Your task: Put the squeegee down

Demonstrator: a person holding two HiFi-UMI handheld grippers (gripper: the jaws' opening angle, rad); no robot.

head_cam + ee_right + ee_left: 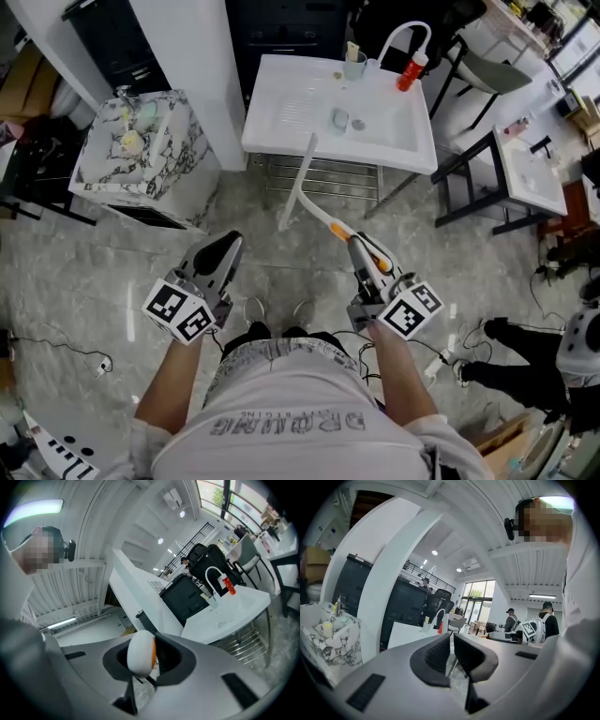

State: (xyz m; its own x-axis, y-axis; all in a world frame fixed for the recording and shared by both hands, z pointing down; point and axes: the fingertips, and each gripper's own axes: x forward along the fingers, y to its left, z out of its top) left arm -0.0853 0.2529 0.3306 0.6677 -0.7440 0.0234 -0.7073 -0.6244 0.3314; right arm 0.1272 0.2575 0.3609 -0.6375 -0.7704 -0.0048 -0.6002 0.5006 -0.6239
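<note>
The squeegee (324, 221) has a white and orange handle, and its long white blade (300, 178) reaches up to the front edge of the white sink table (281, 94). My right gripper (362, 247) is shut on the handle, and in the right gripper view the rounded handle end (138, 651) sits clamped in that gripper (149, 654). My left gripper (225, 246) hangs over the floor to the left, away from the squeegee. In the left gripper view its jaws (452, 645) stand almost together with nothing between them.
A marble-patterned cabinet (141, 141) stands at the left, behind a white column (187, 56). On the sink table are a white faucet (412, 33), a red bottle (410, 70) and a cup (354, 64). A black-framed table (534, 173) is at the right. Cables (66, 352) lie on the floor.
</note>
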